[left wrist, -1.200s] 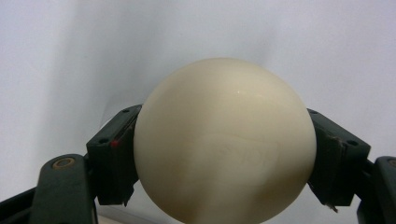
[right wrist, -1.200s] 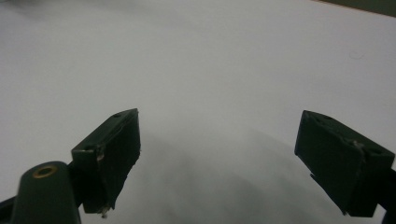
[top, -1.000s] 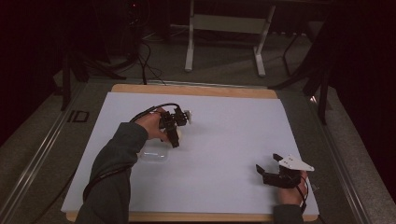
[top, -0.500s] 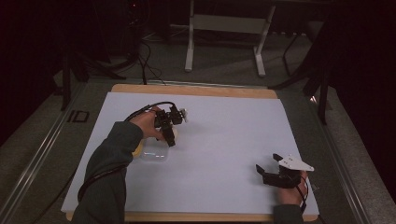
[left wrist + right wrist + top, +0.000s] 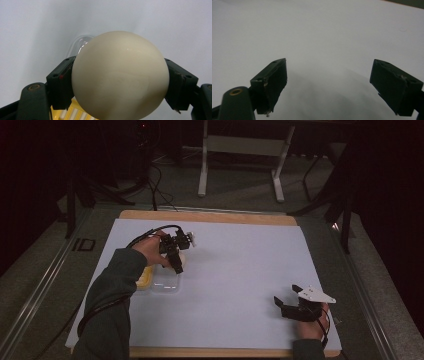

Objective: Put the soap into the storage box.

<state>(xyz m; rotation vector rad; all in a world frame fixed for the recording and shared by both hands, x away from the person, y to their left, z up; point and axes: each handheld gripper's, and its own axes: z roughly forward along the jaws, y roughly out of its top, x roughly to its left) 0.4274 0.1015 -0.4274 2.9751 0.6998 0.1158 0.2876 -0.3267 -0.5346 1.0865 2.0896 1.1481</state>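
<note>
The left gripper (image 5: 120, 85) is clamping a cream egg (image 5: 119, 75) between its jaws, holding it just above the clear and yellow tray (image 5: 159, 281) near the table's (image 5: 240, 270) left side. The right gripper (image 5: 287, 306) is resting open, well apart. Lowering slowly into a cup before releasing would protect the shell.

I work in what looks like a lab or recording room, dim all round. My desk (image 5: 240, 217) is a wooden board covered by a plain white sheet (image 5: 240, 270), set on grey carpeted floor (image 5: 45, 265). Beyond it stand the white metal legs of a frame (image 5: 240, 150), with black cables (image 5: 160, 185) trailing across the floor and dark stands (image 5: 75, 185) at the sides.
</note>
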